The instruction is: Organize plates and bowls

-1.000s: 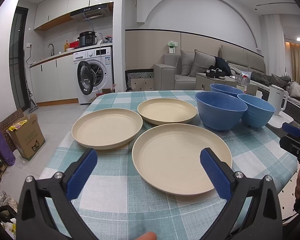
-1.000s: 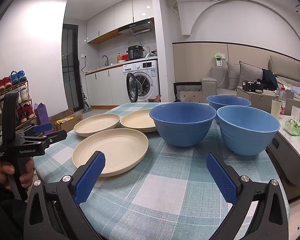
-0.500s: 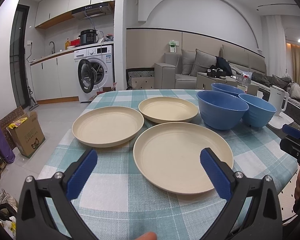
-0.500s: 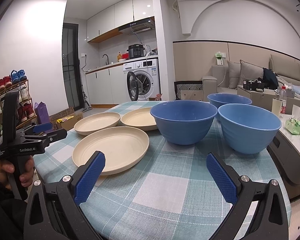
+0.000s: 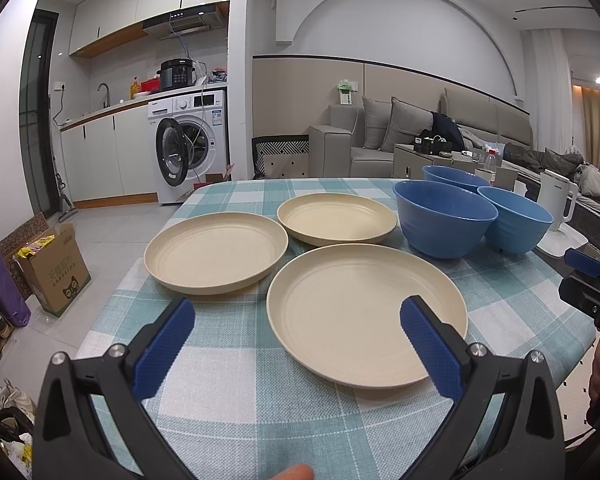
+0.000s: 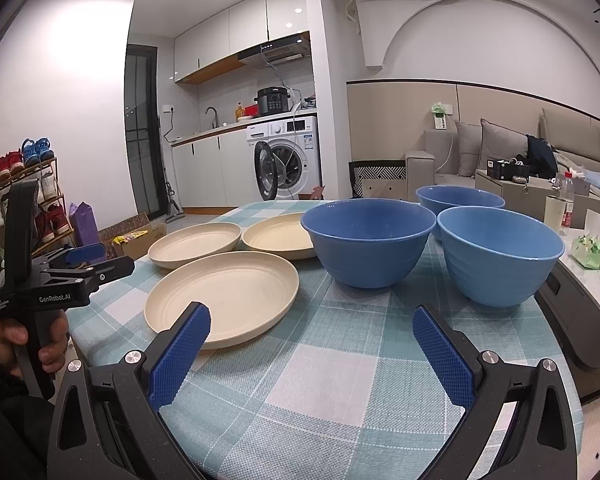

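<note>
Three cream plates lie on the checked tablecloth [image 5: 228, 408]: a near plate [image 5: 364, 312], a left plate [image 5: 216, 250] and a far plate [image 5: 336, 218]. Three blue bowls stand to their right: a dark one [image 5: 444, 222], a lighter one [image 5: 514, 222] and a far one [image 5: 454, 176]. My left gripper [image 5: 296, 332] is open and empty, just short of the near plate. My right gripper [image 6: 310, 340] is open and empty over the cloth, before the dark bowl [image 6: 368, 240] and the lighter bowl [image 6: 498, 254]. The near plate [image 6: 224, 294] lies to its left.
A white kettle [image 5: 556, 200] stands on a side surface right of the table. A cardboard box [image 5: 54, 268] sits on the floor at the left. A washing machine [image 5: 190, 144] and a sofa [image 5: 380, 140] are behind. The left gripper's body [image 6: 48, 280] shows in the right wrist view.
Both grippers have dropped slightly and edged toward the table. Nothing on the table has moved, and both stay open.
</note>
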